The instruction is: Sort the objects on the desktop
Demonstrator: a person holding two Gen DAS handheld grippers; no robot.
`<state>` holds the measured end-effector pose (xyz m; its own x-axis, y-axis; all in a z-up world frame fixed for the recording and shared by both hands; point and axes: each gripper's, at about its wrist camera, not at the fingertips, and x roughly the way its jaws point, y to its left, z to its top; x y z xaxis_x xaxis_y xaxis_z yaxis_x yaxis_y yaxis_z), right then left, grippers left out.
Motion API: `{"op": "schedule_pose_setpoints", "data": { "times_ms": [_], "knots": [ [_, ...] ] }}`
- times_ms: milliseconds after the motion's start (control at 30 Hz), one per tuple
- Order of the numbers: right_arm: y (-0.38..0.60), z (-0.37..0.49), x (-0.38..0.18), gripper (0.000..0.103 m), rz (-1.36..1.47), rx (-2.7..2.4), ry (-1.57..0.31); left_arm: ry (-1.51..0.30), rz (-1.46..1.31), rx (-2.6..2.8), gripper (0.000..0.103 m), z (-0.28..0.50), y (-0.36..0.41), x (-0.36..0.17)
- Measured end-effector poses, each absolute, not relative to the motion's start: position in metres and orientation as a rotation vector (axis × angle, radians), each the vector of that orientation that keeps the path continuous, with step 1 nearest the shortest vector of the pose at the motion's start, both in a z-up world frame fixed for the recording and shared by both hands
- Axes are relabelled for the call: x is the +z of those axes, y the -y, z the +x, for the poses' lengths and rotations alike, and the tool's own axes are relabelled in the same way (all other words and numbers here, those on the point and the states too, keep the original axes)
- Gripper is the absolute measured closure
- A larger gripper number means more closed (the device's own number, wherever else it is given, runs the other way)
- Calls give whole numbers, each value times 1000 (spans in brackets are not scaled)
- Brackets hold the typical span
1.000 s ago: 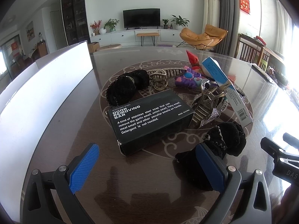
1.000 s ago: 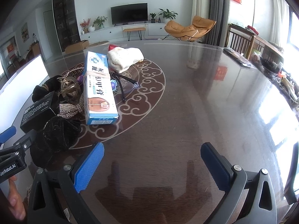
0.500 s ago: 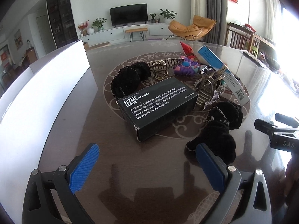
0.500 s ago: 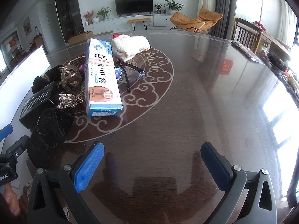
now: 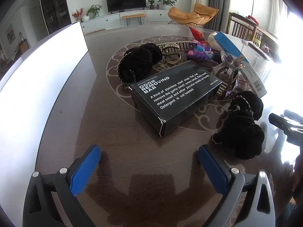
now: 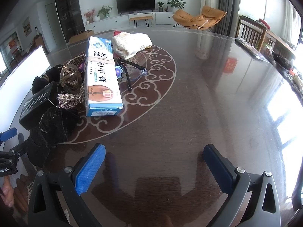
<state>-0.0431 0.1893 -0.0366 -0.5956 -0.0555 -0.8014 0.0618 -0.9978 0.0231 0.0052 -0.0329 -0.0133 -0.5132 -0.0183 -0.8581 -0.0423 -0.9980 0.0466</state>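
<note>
On the desk, clutter sits bunched over the round scroll pattern: black box in the middle, black scrunchie behind it, black velvet bow to its right, hair claw, purple toy, blue-white carton, glasses, cream cloth. Left gripper hovers just short of the box, jaws wide open, empty. Right gripper over bare desk, jaws wide open, empty. White panel at far left.

Left gripper and right gripper are each showing black and grey finger arms, blue ribbed pads, and silver screws; white lettering is showing on the left unit's body.
</note>
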Motion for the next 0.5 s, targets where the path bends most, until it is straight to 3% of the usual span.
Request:
{"op": "schedule_pose_setpoints", "data": {
  "times_ms": [500],
  "knots": [
    [-188, -44, -38, 0, 1384, -2746, -19, -79, -1498, 2769, 0, -2, 28, -16]
  ]
}}
